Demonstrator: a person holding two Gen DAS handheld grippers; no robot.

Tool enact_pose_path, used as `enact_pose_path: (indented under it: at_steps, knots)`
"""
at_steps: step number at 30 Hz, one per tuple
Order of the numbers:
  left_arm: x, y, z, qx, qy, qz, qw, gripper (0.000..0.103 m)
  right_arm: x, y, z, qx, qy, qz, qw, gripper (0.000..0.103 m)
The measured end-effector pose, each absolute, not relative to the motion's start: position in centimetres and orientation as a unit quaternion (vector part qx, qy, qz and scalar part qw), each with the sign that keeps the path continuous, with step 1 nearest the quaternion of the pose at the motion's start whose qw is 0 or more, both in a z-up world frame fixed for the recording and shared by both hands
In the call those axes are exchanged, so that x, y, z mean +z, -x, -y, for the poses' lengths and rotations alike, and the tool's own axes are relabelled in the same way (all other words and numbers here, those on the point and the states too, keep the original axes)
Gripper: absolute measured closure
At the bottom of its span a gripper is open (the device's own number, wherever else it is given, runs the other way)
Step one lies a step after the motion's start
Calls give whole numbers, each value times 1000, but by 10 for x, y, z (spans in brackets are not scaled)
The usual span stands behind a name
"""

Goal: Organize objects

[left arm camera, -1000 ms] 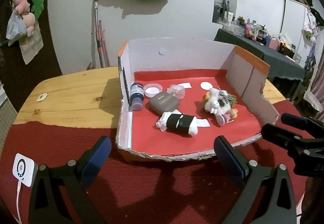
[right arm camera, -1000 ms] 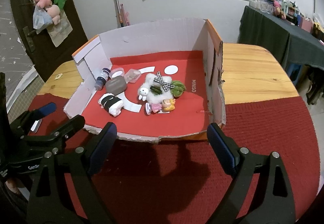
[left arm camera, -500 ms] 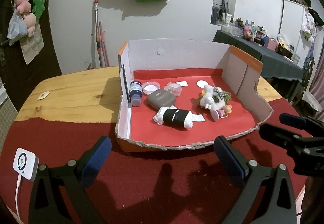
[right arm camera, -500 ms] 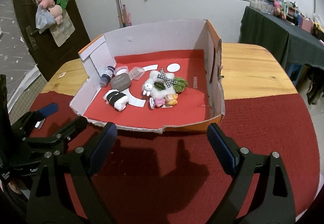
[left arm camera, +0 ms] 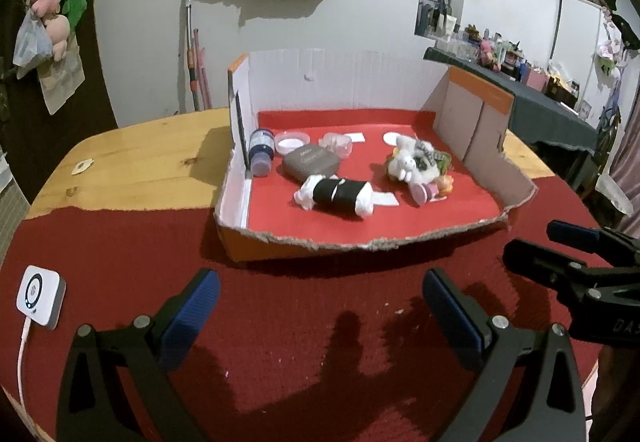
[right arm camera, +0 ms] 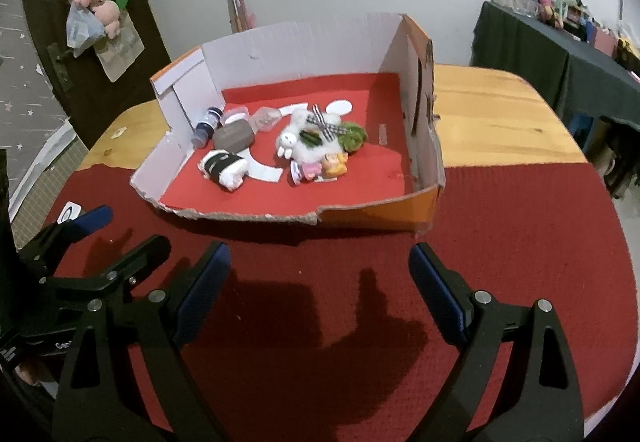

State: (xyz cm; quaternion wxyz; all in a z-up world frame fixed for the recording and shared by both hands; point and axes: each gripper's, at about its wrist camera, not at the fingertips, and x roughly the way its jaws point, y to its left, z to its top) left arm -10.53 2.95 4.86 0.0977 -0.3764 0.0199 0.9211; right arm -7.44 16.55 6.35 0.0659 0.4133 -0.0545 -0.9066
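Entry to the box (right arm camera: 416, 130) is left open at its torn front edge; side walls block lower-centre access.

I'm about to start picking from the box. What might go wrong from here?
1. The white plush lies pressed against the small figures; grabbing one may drag the others.
2. The box has a torn, low front edge; a tool coming in low could catch it.
3. The blue bottle leans on the side wall and may roll.

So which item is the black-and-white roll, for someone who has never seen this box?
Find the torn cardboard box with the red floor on the table. Near its front edge, just ahead of the flat grey case, lies the roll. It alone has a black band around a white body.
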Motion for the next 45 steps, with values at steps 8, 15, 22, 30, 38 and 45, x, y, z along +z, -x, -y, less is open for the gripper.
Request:
enact_pose_path:
  at_steps: [8, 15, 22, 30, 38, 45]
  knots:
    - [39, 105, -28, 915, 390, -14, 98, 0, 49, 74, -168, -901, -425, 54, 60, 12]
    - [29, 107, -25, 909, 406, -6, 96, 0, 36, 74, -168, -897, -436, 54, 55, 12]
    - [23, 108, -25, 906, 412, -6, 99, 0, 28, 75, -166, -893, -443, 56, 55, 12]
    - [18, 108, -24, 901, 423, -2, 100, 0, 19, 75, -166, -892, -447, 54, 51, 12]
    - [10, 110, -23, 892, 440, -7, 98, 0, 17, 76, -166, -895, -441, 54, 52, 10]
    - [8, 109, -23, 890, 444, -12, 98, 0, 17, 76, -166, -896, -437, 57, 56, 7]
